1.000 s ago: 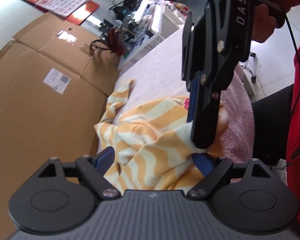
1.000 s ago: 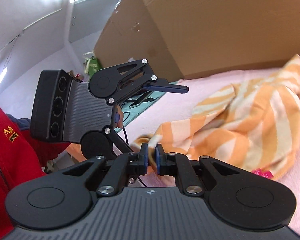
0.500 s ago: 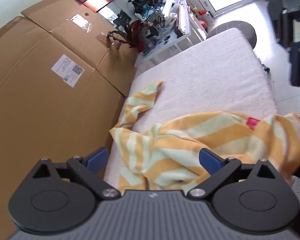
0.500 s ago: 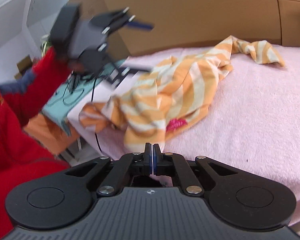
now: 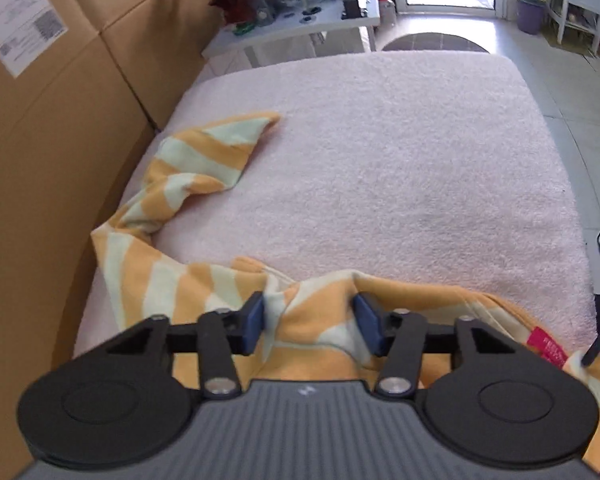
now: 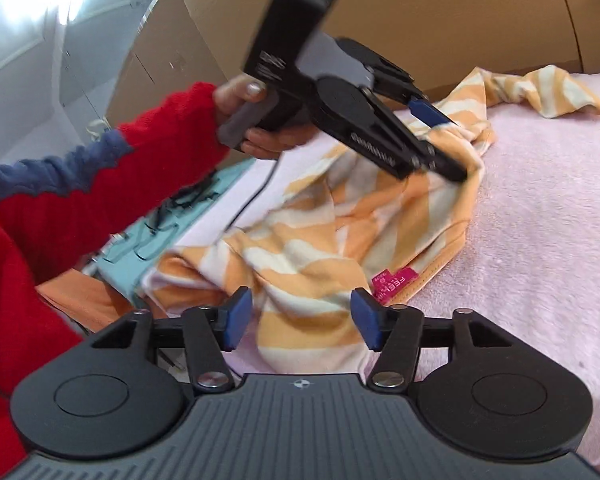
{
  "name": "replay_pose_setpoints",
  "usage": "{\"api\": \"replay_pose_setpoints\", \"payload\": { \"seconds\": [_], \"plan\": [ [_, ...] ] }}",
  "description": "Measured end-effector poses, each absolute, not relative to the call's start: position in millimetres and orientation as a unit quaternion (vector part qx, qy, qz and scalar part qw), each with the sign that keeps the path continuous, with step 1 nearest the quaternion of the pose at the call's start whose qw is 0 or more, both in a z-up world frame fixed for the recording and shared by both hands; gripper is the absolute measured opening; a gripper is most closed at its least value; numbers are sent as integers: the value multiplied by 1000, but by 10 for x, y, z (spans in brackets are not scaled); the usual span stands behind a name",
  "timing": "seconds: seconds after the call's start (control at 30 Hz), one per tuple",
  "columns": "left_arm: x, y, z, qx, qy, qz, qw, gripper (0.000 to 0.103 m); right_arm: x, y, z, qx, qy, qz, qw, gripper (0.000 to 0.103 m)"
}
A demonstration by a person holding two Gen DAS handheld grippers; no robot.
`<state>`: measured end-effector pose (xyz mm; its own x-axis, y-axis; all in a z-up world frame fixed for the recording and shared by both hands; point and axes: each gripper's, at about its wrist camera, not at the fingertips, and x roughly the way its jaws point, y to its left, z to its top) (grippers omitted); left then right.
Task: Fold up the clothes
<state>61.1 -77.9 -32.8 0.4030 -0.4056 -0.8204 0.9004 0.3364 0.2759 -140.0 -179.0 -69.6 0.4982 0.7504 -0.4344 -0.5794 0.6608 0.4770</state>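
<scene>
One striped orange-and-cream garment lies crumpled on one pink blanket, bunched at the blanket's near edge with a sleeve trailing toward the one cardboard box beside the blanket. Two grippers work it: the left gripper has a fold of cloth between its closing jaws, the pads not yet pressed together, while the right gripper stands over the hem with jaws opening and gripping nothing. The garment bears one magenta tag with writing too small to read, and the box one white shipping label, likewise illegible.
</scene>
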Motion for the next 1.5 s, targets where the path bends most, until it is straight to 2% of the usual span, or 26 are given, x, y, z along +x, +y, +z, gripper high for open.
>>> {"api": "replay_pose_setpoints", "payload": {
  "seconds": [0.03,0.07,0.1,0.27,0.3,0.33,0.43,0.5,0.57,0.63,0.7,0.77,0.8,0.83,0.93,1.0,1.07,1.1,1.13,1.17,1.23,1.27,1.3,1.33,1.5],
  "plan": [
    [598,-687,-305,364,324,-428,761,33,-1387,-1736,-698,121,312,391,857,30],
    [583,-583,-273,350,318,-418,776,28,-1373,-1683,-701,106,309,393,860,5],
    [561,-443,-210,329,309,-403,796,24,-1363,-1642,-685,93,303,393,863,5],
    [414,432,383,219,238,-277,905,19,-1366,-1689,-271,57,219,364,903,4],
    [348,622,553,200,219,-252,921,4,-1360,-1704,-184,50,202,356,911,4],
    [242,793,746,191,192,-224,936,0,-1322,-1744,-76,49,182,336,923,4],
    [-139,1215,1349,165,112,-146,969,0,-1161,-1912,294,64,115,268,954,2],
    [-389,1426,1665,149,70,-118,979,0,-1089,-2142,601,117,48,228,965,1],
    [-594,1559,1822,148,47,-108,982,5,-1018,-2344,833,165,17,212,963,1],
    [-672,1579,1780,158,53,-111,980,19,-928,-2468,931,206,26,195,958,11],
    [-643,1462,1557,189,73,-117,972,33,-866,-2441,810,239,74,212,945,34],
    [-534,1278,1224,220,98,-139,960,52,-827,-2216,521,237,156,227,932,48],
    [-461,1178,1054,237,111,-149,953,69,-825,-2062,351,225,195,231,926,48],
    [-319,1045,867,259,126,-154,945,79,-844,-1878,182,193,225,226,928,48],
    [115,652,328,321,170,-167,917,81,-845,-1349,-253,78,274,165,944,48],
    [470,496,176,322,207,-180,906,84,-777,-1201,-443,84,284,127,947,49],
    [821,374,36,305,250,-200,897,93,-672,-1156,-609,126,305,98,939,54],
    [977,315,-47,299,269,-205,892,98,-620,-1165,-669,150,313,88,934,51],
    [1114,259,-135,295,288,-208,887,96,-620,-1166,-675,139,305,85,938,41],
    [1183,215,-239,295,307,-203,882,90,-623,-1193,-676,135,298,86,941,17],
    [1216,169,-355,272,334,-220,875,42,-665,-1438,-625,176,287,103,936,11],
    [1181,158,-369,258,337,-234,875,28,-731,-1593,-560,180,271,95,941,2],
    [1082,145,-336,260,321,-231,881,20,-798,-1748,-494,184,255,88,945,2],
    [984,131,-303,262,304,-228,887,17,-864,-1903,-429,188,239,80,949,2],
    [525,427,84,184,252,-254,916,17,-1114,-2605,-139,202,170,-25,964,1]
  ]
}}
